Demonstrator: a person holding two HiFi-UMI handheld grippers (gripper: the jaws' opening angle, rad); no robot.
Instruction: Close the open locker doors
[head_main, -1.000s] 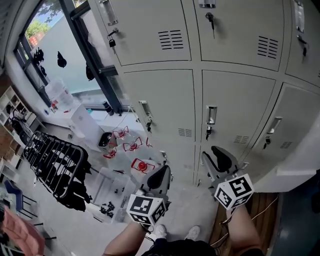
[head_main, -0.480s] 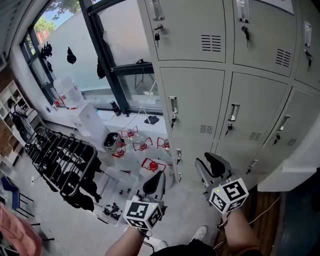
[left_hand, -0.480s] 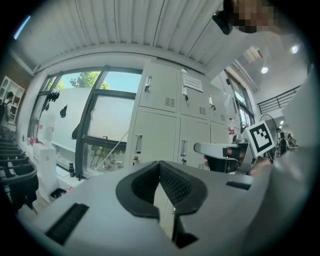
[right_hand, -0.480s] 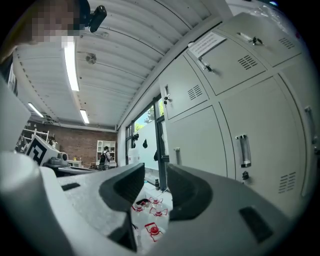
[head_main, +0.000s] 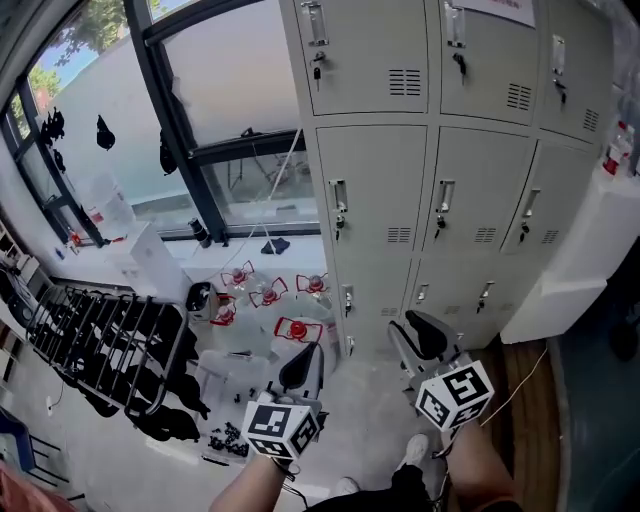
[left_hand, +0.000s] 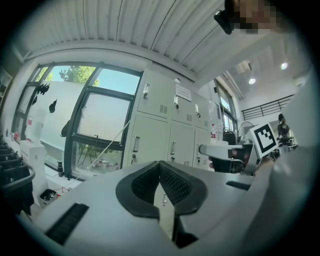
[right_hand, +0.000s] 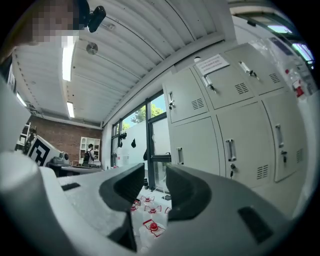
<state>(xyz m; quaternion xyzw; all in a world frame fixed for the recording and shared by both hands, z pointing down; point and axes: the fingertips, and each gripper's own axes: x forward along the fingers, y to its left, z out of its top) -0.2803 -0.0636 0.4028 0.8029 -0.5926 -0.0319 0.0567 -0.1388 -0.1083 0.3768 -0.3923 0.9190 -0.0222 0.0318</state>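
A bank of pale grey lockers (head_main: 400, 180) fills the upper right of the head view; every door I can see on it lies flush, with handles and hanging keys. My left gripper (head_main: 304, 352) is held level over the floor, well short of the lockers, jaws shut on nothing (left_hand: 160, 184). My right gripper (head_main: 412, 336) is level beside it, open and empty (right_hand: 155, 189). The lockers (right_hand: 235, 125) stand ahead and to the right in the right gripper view. A white panel (head_main: 575, 265) juts out at the row's right end; I cannot tell whether it is a door.
Several red-capped water bottles (head_main: 268, 296) stand on the floor by the locker's left corner. A black drying rack (head_main: 100, 340) is at the left under a big window (head_main: 200, 110). White bins (head_main: 140, 255) line the sill. Wooden flooring (head_main: 515, 385) is at the right.
The lockers have shrunk and slid up and right in the head view, so I have backed away from them. Both grippers came back with me, their jaws unchanged.
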